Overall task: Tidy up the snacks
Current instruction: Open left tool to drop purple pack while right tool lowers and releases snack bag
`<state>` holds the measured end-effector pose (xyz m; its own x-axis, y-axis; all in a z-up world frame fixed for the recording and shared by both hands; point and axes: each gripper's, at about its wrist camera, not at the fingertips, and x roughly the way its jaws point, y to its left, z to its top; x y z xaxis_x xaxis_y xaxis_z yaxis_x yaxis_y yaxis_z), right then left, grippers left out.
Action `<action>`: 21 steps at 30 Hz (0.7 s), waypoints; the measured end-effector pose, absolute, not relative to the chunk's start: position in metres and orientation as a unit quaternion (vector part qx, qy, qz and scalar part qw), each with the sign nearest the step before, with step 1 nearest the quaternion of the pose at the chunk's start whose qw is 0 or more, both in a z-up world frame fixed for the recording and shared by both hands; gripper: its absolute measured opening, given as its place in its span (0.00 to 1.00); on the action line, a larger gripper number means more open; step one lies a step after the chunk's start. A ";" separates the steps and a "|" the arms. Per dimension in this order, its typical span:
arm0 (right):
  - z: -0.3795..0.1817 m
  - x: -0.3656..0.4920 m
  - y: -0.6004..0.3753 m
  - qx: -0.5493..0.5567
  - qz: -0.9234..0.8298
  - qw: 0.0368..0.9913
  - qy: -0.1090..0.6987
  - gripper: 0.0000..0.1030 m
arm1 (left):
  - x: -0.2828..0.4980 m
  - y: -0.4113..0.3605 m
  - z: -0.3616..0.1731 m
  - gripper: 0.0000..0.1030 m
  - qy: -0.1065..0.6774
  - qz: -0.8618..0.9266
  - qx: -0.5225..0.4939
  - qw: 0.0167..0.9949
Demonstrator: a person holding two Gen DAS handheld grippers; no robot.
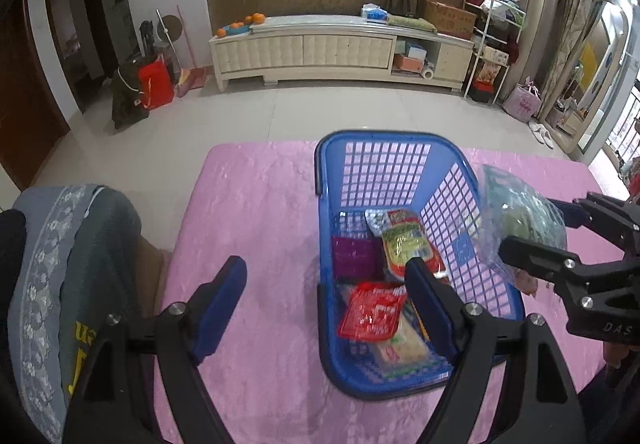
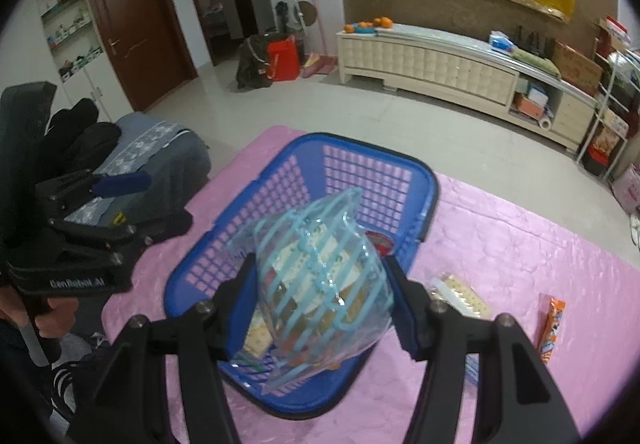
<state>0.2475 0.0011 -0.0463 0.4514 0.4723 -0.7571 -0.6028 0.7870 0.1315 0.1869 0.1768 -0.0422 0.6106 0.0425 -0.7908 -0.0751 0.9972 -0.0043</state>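
Observation:
A blue plastic basket [image 1: 384,148] stands on the pink tablecloth [image 1: 260,212] and holds several snack packs, among them a red pack [image 1: 372,314], a green-and-red pack [image 1: 404,244] and a purple pack [image 1: 352,258]. My right gripper [image 2: 322,294] is shut on a clear bag with blue stripes [image 2: 324,276] and holds it above the basket [image 2: 304,160]. In the left wrist view this bag [image 1: 520,220] hangs over the basket's right rim. My left gripper [image 1: 324,292] is open and empty, its right finger over the basket.
On the cloth right of the basket lie a cracker pack [image 2: 460,294] and an orange snack stick [image 2: 552,328]. A grey cushioned chair [image 1: 68,256] stands left of the table. A long white cabinet [image 1: 340,48] lines the far wall across bare floor.

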 end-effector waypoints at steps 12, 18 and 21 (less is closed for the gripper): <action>-0.078 0.246 0.034 -0.092 0.326 0.818 0.465 0.62 | 0.175 0.183 -0.062 0.77 0.456 0.029 -0.035 0.889; -0.100 0.248 0.037 -0.103 0.311 0.807 0.491 0.63 | 0.176 0.188 -0.075 0.77 0.467 0.031 -0.036 0.883; -0.107 0.249 0.037 -0.105 0.306 0.803 0.500 0.63 | 0.176 0.192 -0.077 0.77 0.469 0.034 -0.043 0.882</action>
<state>0.2492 0.0372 -0.1073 0.3128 0.3874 -0.8672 -0.5974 0.7901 0.1375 0.1759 0.1920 -0.0766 0.5585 0.0196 -0.8293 -0.1004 0.9940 -0.0441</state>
